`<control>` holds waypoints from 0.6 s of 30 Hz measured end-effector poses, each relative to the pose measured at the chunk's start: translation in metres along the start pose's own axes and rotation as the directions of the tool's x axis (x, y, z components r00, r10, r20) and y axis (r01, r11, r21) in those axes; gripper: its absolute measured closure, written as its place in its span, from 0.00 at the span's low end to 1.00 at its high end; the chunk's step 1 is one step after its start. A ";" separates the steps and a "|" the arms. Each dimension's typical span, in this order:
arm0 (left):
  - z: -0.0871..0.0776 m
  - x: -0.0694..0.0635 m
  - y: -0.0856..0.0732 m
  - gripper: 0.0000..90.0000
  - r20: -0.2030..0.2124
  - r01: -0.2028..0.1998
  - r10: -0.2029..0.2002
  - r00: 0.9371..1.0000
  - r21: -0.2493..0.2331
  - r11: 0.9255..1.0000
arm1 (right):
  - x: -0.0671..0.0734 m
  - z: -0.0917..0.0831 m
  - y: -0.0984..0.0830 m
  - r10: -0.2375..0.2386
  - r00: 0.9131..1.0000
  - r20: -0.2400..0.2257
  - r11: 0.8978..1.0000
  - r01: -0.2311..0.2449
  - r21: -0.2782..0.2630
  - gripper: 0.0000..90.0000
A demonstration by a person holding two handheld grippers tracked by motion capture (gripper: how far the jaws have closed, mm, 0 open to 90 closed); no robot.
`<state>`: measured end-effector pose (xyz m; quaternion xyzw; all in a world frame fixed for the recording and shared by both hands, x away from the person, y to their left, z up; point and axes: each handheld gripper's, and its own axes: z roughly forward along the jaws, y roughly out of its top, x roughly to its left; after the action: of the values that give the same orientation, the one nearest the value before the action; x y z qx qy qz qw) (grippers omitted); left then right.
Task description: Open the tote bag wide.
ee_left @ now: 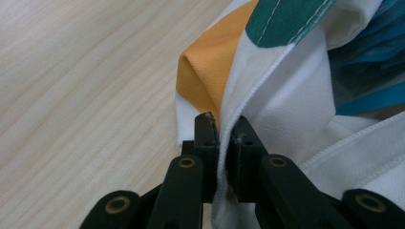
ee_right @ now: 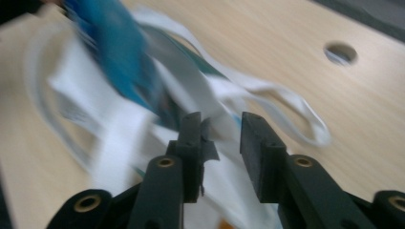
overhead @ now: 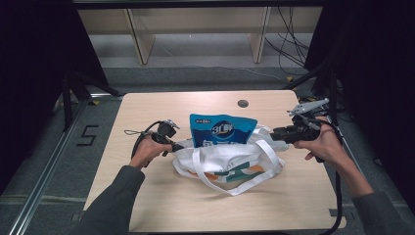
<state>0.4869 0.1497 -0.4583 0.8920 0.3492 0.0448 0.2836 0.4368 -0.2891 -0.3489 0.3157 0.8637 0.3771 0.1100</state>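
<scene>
A white tote bag (overhead: 230,164) with green and orange patches lies at the table's middle. A blue snack packet (overhead: 222,129) stands out of its mouth. My left gripper (overhead: 177,146) is at the bag's left rim; in the left gripper view its jaws (ee_left: 223,125) are shut on the white hemmed fabric (ee_left: 286,109) next to an orange fold (ee_left: 203,76). My right gripper (overhead: 274,133) hovers at the bag's right side. In the right gripper view, which is blurred, its jaws (ee_right: 222,125) stand apart with nothing pinched, above the bag (ee_right: 119,124) and the packet (ee_right: 112,52).
The wooden table (overhead: 147,196) has a round cable hole (overhead: 242,103) near its far edge, also seen as the hole (ee_right: 340,51) in the right gripper view. A loose white strap (ee_right: 296,109) trails toward it. Dark frame posts flank the table; a wooden shelf (overhead: 195,29) stands beyond.
</scene>
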 end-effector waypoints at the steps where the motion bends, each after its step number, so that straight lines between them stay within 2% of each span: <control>1: -0.001 -0.001 0.000 0.92 -0.002 -0.001 0.001 1.000 0.001 1.000 | 0.005 -0.003 0.005 -0.009 0.999 -0.047 1.000 0.008 -0.013 0.75; 2: -0.001 -0.001 0.001 0.92 0.001 -0.006 0.006 1.000 0.004 1.000 | 0.013 -0.003 0.009 0.006 0.995 -0.102 0.999 -0.010 -0.040 0.74; 3: -0.002 -0.002 0.001 0.92 0.002 -0.006 0.006 1.000 0.003 1.000 | 0.017 -0.002 0.012 -0.018 0.992 -0.128 0.999 0.013 -0.044 0.72; 5: -0.004 -0.002 0.002 0.92 0.002 -0.010 0.010 1.000 -0.001 1.000 | 0.029 0.005 0.014 -0.026 0.986 -0.168 1.000 0.024 -0.014 0.69; 6: -0.005 -0.003 0.003 0.92 -0.002 -0.008 0.008 1.000 -0.002 1.000 | 0.033 0.011 0.014 -0.050 0.985 -0.168 0.999 0.051 0.002 0.66; 7: -0.005 -0.003 0.003 0.92 0.007 -0.008 0.008 1.000 -0.004 1.000 | 0.040 0.017 0.015 -0.023 0.984 -0.179 1.000 0.026 0.014 0.65; 8: -0.006 -0.003 0.003 0.91 0.012 -0.010 0.010 1.000 -0.004 1.000 | 0.041 0.023 0.014 -0.039 0.985 -0.169 0.999 0.044 0.021 0.63; 9: -0.007 -0.002 0.003 0.91 0.015 -0.010 0.010 1.000 -0.003 1.000 | 0.042 0.028 0.013 -0.041 0.982 -0.185 0.998 0.049 0.040 0.62; 12: -0.008 -0.001 0.002 0.91 0.020 -0.008 0.008 1.000 -0.011 1.000 | 0.045 0.046 0.009 -0.041 0.981 -0.187 0.993 0.060 0.102 0.62; 13: -0.008 -0.001 0.002 0.91 0.017 -0.009 0.009 1.000 -0.009 1.000 | 0.047 0.050 0.007 -0.048 0.981 -0.189 0.990 0.072 0.121 0.67; 14: -0.007 -0.001 0.002 0.91 0.016 -0.007 0.007 1.000 -0.012 1.000 | 0.051 0.056 0.004 -0.071 0.976 -0.204 0.986 0.100 0.132 0.78; 15: -0.007 -0.001 0.002 0.92 0.006 -0.006 0.006 1.000 -0.010 1.000 | 0.054 0.059 0.001 -0.097 0.973 -0.212 0.981 0.129 0.143 0.83; 16: -0.007 0.000 0.002 0.92 0.008 -0.008 0.008 1.000 -0.009 1.000 | 0.058 0.061 -0.003 -0.121 0.971 -0.208 0.976 0.154 0.153 0.88; 18: -0.006 -0.001 0.002 0.92 -0.001 -0.007 0.007 1.000 -0.009 1.000 | 0.065 0.063 -0.013 -0.139 0.967 -0.215 0.971 0.176 0.164 0.90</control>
<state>0.4860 0.1511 -0.4524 0.8919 0.3462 0.0476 0.2872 0.4077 -0.2179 -0.3987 0.2148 0.9235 0.3170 0.0222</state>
